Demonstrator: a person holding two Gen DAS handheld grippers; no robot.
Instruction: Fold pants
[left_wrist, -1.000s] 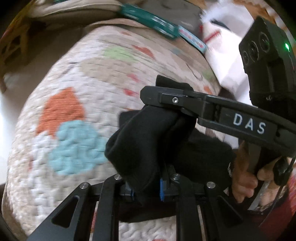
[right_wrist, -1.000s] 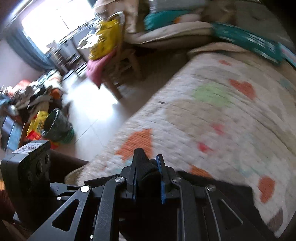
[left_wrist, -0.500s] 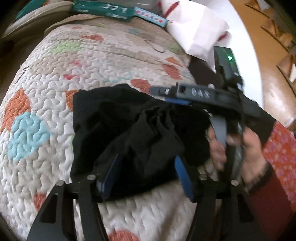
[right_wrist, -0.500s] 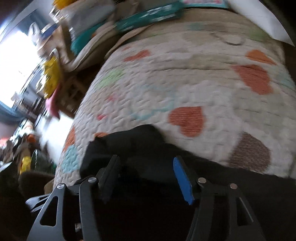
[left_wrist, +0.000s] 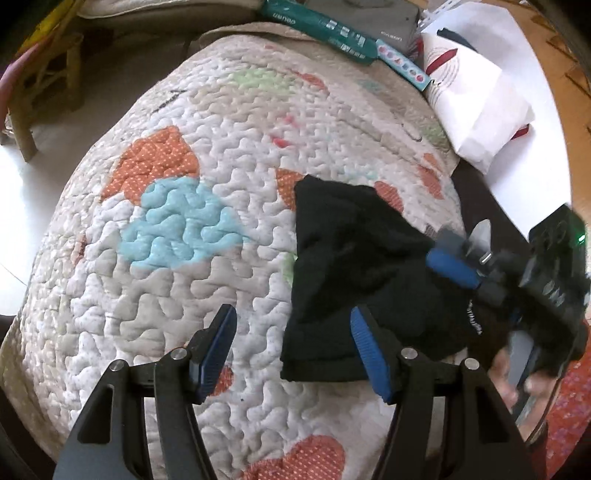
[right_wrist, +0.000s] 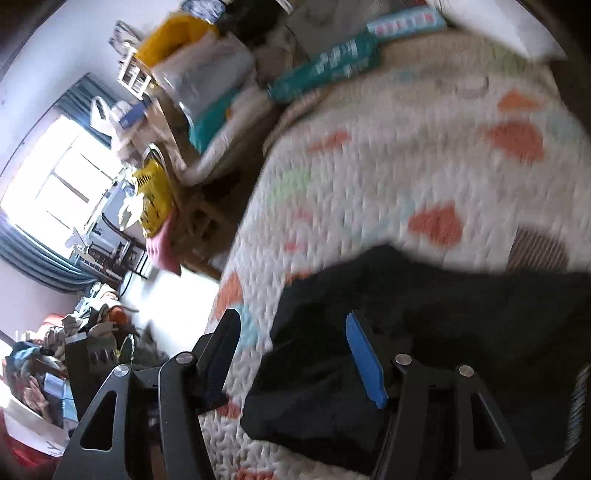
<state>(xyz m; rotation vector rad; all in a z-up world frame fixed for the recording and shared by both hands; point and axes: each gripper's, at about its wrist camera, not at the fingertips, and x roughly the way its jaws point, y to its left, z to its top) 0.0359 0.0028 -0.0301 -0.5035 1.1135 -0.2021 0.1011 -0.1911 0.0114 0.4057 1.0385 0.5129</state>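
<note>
Pants lie as a compact black bundle on the quilt, toward its right half, near edge facing the left hand-held gripper.

Change over the last second: a second ago both hand-held grippers were clamped on bunched black cloth held up off the quilt. Half a second ago the jaws were already parted with the cloth spread low between them. Now the left hand-held gripper has its jaws wide apart with nothing between them, drawn back to the left of the bundle. The right hand-held gripper likewise has its jaws apart, hovering over the near corner of the pants without gripping.

Judgement: a fold has just been laid down and released. The bundle looks small and roughly squared, so the task appears near its end; some smoothing may remain.

View differences: the left wrist view shows the whole bundle outline, the right hand-held gripper at its far right side and the hand holding it. The right wrist view is motion-blurred and crops the bundle, but shows the floor clutter and window beyond the bed edge.
</note>
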